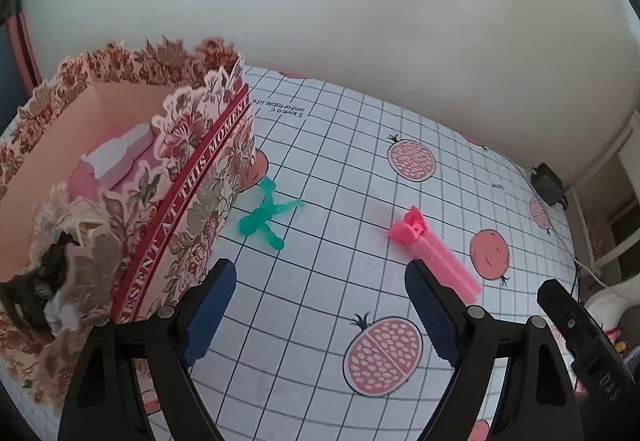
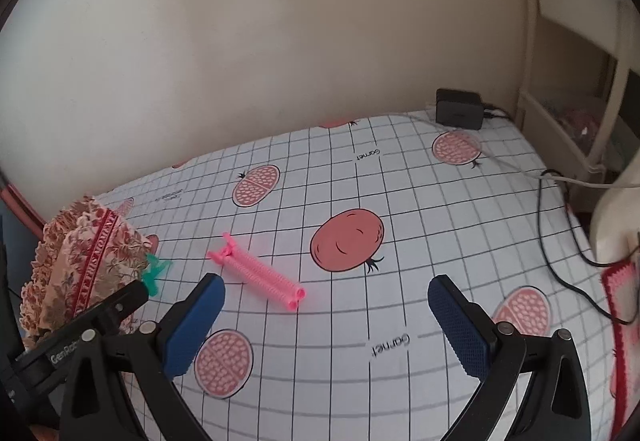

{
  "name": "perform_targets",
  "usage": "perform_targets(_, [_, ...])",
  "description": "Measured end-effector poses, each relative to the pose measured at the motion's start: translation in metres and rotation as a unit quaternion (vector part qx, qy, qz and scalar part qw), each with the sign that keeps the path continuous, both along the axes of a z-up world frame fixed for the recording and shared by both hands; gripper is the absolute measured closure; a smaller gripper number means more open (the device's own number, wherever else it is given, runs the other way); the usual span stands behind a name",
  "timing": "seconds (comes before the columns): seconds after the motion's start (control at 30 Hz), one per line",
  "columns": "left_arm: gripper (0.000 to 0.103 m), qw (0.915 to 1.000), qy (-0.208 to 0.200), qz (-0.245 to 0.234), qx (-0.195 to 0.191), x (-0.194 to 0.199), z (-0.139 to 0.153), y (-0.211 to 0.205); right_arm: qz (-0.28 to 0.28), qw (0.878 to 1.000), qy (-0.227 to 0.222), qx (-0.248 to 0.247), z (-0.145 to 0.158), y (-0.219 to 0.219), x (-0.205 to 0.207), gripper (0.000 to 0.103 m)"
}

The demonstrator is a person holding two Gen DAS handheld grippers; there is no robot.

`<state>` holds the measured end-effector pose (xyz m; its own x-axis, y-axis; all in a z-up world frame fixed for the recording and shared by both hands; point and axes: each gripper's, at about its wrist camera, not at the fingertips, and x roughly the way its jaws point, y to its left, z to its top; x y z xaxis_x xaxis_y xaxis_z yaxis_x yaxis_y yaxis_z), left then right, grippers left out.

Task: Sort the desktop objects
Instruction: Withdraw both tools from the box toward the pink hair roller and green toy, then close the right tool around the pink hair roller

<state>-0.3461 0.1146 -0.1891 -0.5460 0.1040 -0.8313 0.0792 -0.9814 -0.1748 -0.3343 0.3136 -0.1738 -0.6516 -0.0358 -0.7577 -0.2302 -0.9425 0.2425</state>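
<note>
A pink ribbed hair clip point(image 1: 436, 251) lies on the gridded tablecloth; it also shows in the right wrist view point(image 2: 258, 272). A teal clip point(image 1: 266, 215) lies against the floral paper box point(image 1: 168, 177), which holds a pink and white item point(image 1: 116, 157) and dark bits. The teal clip point(image 2: 155, 271) and the box point(image 2: 80, 257) show at the left of the right wrist view. My left gripper point(image 1: 320, 301) is open and empty, above the cloth between the two clips. My right gripper point(image 2: 326, 317) is open and empty, just in front of the pink clip.
A black power adapter point(image 2: 458, 108) with cables sits at the table's far right corner by the wall. A cream shelf unit point(image 2: 568, 81) stands to the right. A pink crocheted mat point(image 2: 624, 305) lies at the right edge. The cloth point(image 2: 400, 281) bears pomegranate prints.
</note>
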Motion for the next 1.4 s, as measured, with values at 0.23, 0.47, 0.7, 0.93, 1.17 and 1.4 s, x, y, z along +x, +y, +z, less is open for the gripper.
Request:
perform_targets(0.23, [0.016, 0.9999, -0.010, 0.012, 0.000, -0.010, -0.021, 0.000, 0.059, 0.998, -0.016, 0.032, -0.022, -0.014, -0.019, 0.000])
perform_targets(0.47, [0.016, 0.9999, -0.009, 0.008, 0.004, -0.016, -0.029, 0.005, 0.118, 0.991, -0.021, 0.061, -0.042, -0.030, -0.037, 0.006])
perform_targets(0.7, [0.016, 0.9995, -0.018, 0.007, 0.025, -0.019, -0.035, 0.000, 0.170, 0.982, -0.008, 0.078, -0.047, -0.044, -0.046, 0.014])
perform_targets(0.93, [0.016, 0.9993, -0.028, 0.005, 0.026, -0.023, -0.042, 0.001, 0.211, 0.974, -0.014, 0.086, -0.056, -0.056, -0.055, 0.036])
perform_targets(1.17, [0.016, 0.9992, -0.030, 0.002, 0.026, -0.026, -0.046, 0.001, 0.222, 0.971, -0.013, 0.091, -0.060, -0.066, -0.054, 0.055])
perform_targets(1.4, [0.016, 0.9994, -0.031, 0.001, 0.014, -0.025, -0.047, 0.002, 0.183, 0.981, -0.014, 0.066, -0.059, -0.057, -0.046, 0.073])
